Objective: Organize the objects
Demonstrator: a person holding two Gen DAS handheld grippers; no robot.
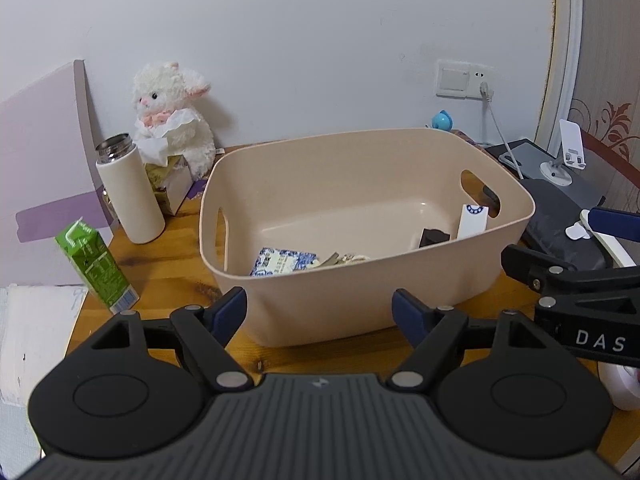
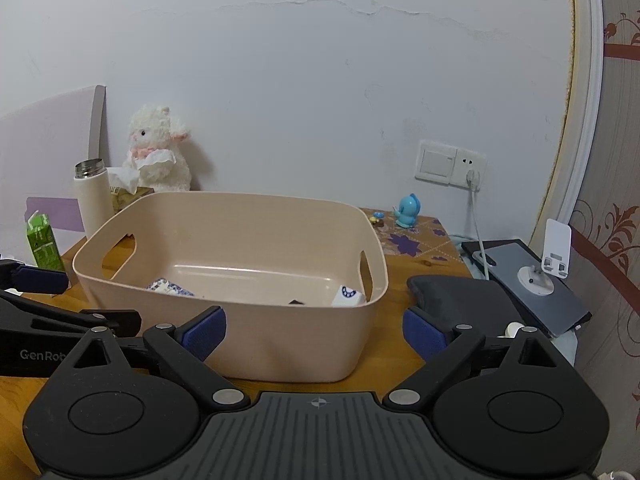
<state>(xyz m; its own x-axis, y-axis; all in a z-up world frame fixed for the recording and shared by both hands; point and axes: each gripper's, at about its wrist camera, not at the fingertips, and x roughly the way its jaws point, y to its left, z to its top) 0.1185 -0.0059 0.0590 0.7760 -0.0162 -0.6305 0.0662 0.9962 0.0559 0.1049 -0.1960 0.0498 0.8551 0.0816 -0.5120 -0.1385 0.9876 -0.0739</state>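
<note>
A beige plastic bin (image 1: 340, 152) stands on the wooden table (image 1: 160, 256); it also shows in the right wrist view (image 2: 248, 208). Inside lie a blue-and-white packet (image 1: 280, 262), a small black block (image 1: 434, 237), a white card (image 1: 472, 220) and some small pale bits. My left gripper (image 1: 319, 312) is open and empty, just in front of the bin's near wall. My right gripper (image 2: 314, 330) is open and empty, at the bin's near right corner. A green carton (image 1: 96, 266) and a white flask (image 1: 130, 188) stand left of the bin.
A white plush lamb (image 1: 172, 116) and a tissue box (image 1: 170, 180) stand by the wall. A dark pouch (image 2: 460, 300), a tablet (image 2: 528, 280) with a white phone stand (image 2: 552, 260), a blue toy (image 2: 408, 210) and a plugged cable (image 2: 476, 216) are to the right.
</note>
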